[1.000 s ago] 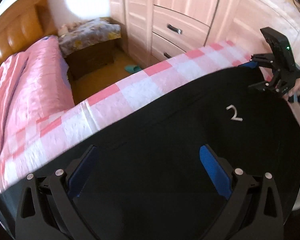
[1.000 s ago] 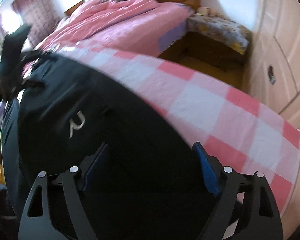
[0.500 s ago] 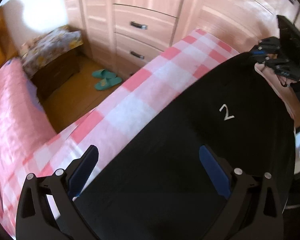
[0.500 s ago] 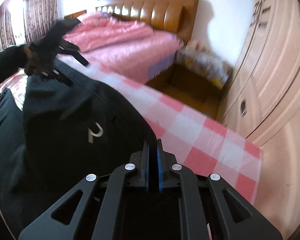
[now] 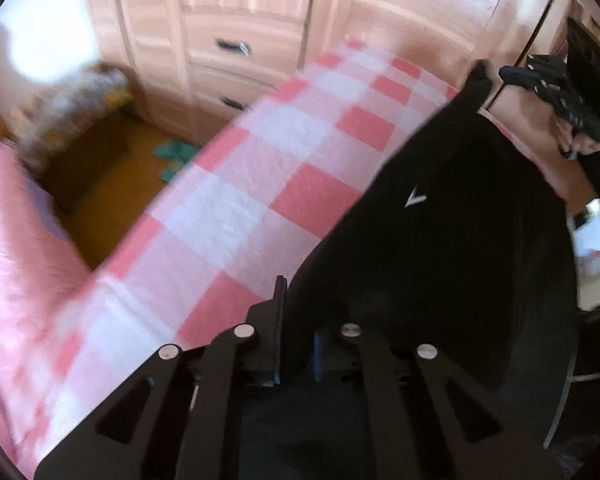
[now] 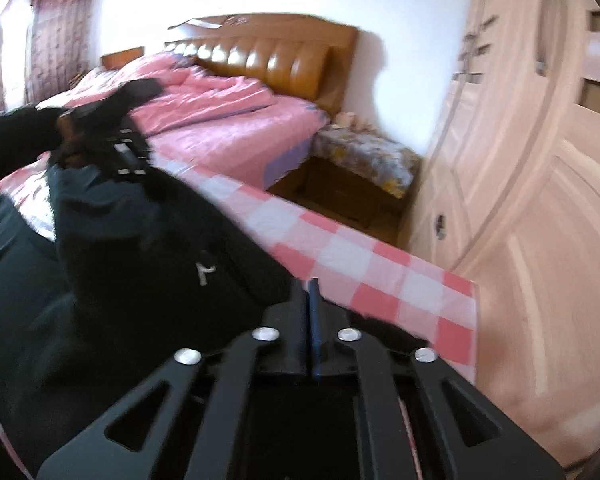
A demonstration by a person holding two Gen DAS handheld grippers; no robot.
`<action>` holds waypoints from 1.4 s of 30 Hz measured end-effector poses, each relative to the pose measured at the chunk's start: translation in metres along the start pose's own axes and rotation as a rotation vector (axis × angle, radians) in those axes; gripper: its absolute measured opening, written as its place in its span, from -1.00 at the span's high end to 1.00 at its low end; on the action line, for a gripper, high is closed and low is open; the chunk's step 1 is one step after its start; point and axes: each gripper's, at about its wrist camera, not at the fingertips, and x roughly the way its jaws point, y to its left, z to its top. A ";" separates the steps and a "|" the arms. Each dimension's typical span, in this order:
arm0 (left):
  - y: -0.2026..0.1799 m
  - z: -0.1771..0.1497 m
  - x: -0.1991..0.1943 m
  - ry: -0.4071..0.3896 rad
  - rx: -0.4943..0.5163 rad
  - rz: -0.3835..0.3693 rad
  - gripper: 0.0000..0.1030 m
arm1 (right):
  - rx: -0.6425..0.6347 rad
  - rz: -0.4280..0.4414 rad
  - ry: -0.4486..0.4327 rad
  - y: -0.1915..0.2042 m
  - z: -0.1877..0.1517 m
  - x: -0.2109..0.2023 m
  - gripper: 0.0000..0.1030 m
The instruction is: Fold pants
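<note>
Now two grippers, left gripper [image 5: 296, 308] and right gripper [image 6: 309, 300], pinch one pants [image 5: 440, 248].

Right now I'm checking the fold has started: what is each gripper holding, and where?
Both hold the black pants. The left gripper and the right gripper are each shut on a corner of the fabric's edge, lifting it off the checked sheet.

checked cloth [image 5: 260, 184] | wardrobe [image 5: 252, 8] | slippers [image 5: 172, 156] | headboard [image 6: 276, 60]
</note>
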 end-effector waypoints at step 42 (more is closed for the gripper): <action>-0.287 -0.278 -0.098 -0.426 -0.871 0.181 -0.96 | 0.975 0.424 -0.011 0.084 -0.252 -0.126 0.89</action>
